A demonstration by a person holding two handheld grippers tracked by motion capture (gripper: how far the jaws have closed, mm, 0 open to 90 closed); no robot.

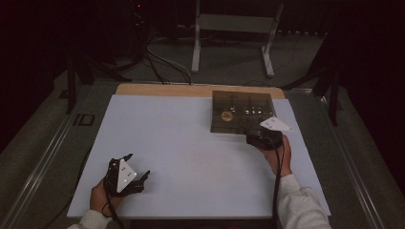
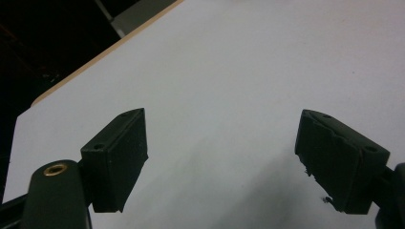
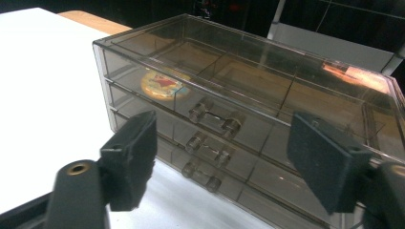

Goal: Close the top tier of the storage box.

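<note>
A smoky clear plastic drawer box (image 1: 242,112) stands at the far right of the white board (image 1: 191,157). It has three drawers stacked one over another, each with a clear handle (image 3: 215,117), and all look pushed in. A round yellow and red item (image 3: 162,84) lies inside the top drawer, on its left side. My right gripper (image 3: 224,162) is open just in front of the drawer fronts, with the handles seen between its jaws and nothing gripped. My left gripper (image 1: 137,164) is open above the bare board near the front left, with nothing between its jaws (image 2: 222,157).
The board lies on a wooden tabletop whose edge (image 1: 162,89) shows at the back. Beyond the table stand a grey metal frame (image 1: 231,24) and cables (image 1: 162,62) on a dark floor. Bare board stretches between the two grippers.
</note>
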